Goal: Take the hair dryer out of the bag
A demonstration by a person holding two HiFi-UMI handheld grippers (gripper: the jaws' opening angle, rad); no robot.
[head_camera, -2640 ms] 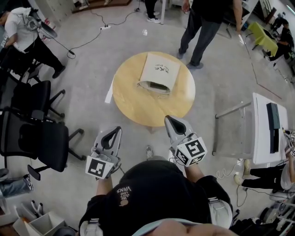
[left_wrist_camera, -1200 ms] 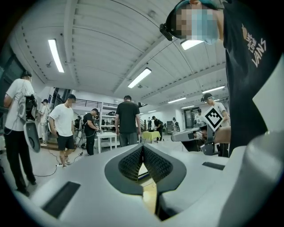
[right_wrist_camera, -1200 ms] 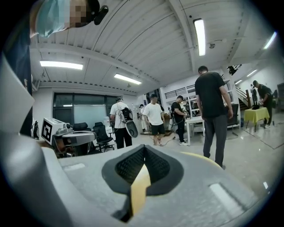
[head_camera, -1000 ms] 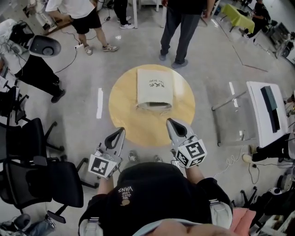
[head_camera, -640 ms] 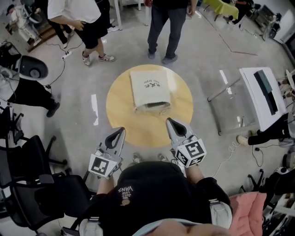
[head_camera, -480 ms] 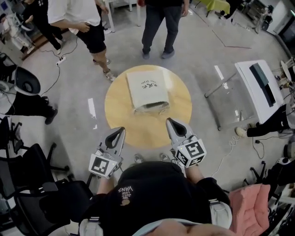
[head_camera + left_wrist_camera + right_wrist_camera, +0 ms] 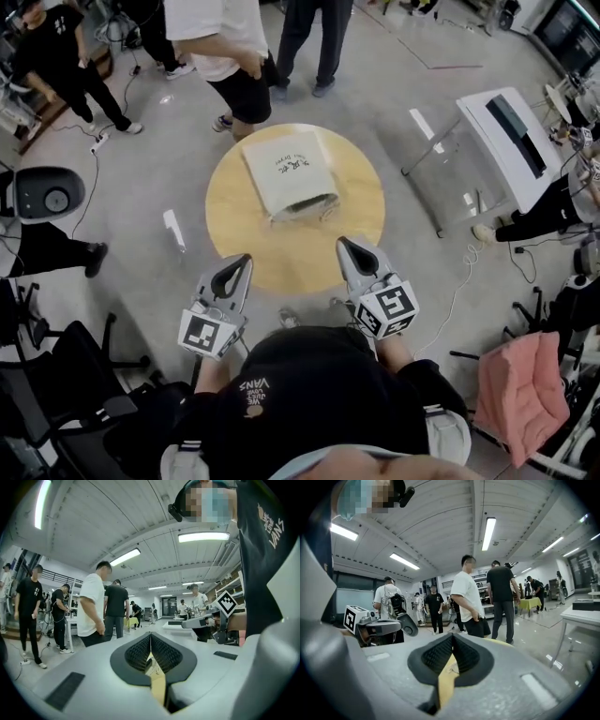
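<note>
A cream cloth bag [image 7: 289, 172] with dark print lies flat on the round wooden table [image 7: 347, 225], its open mouth toward me. The hair dryer does not show; whatever the bag holds is hidden. My left gripper [image 7: 243, 260] hovers just short of the table's near edge, left of the bag, jaws shut with nothing between them. My right gripper [image 7: 341, 244] is level with it over the near edge at the right, also shut and empty. Each gripper view shows its jaws pressed together, with a sliver of yellow tabletop [image 7: 156, 677] [image 7: 446, 674] past them.
A person in a white shirt [image 7: 225, 47] stands right at the table's far edge, another in dark trousers [image 7: 314, 37] behind. A white bench [image 7: 511, 141] and a metal frame stand to the right, office chairs [image 7: 42, 192] to the left, a pink cloth [image 7: 525, 394] at the right.
The view has swung round the table, and the bag now lies angled to the left. The person in white has stepped up to the table's far edge. Both grippers stay shut.
</note>
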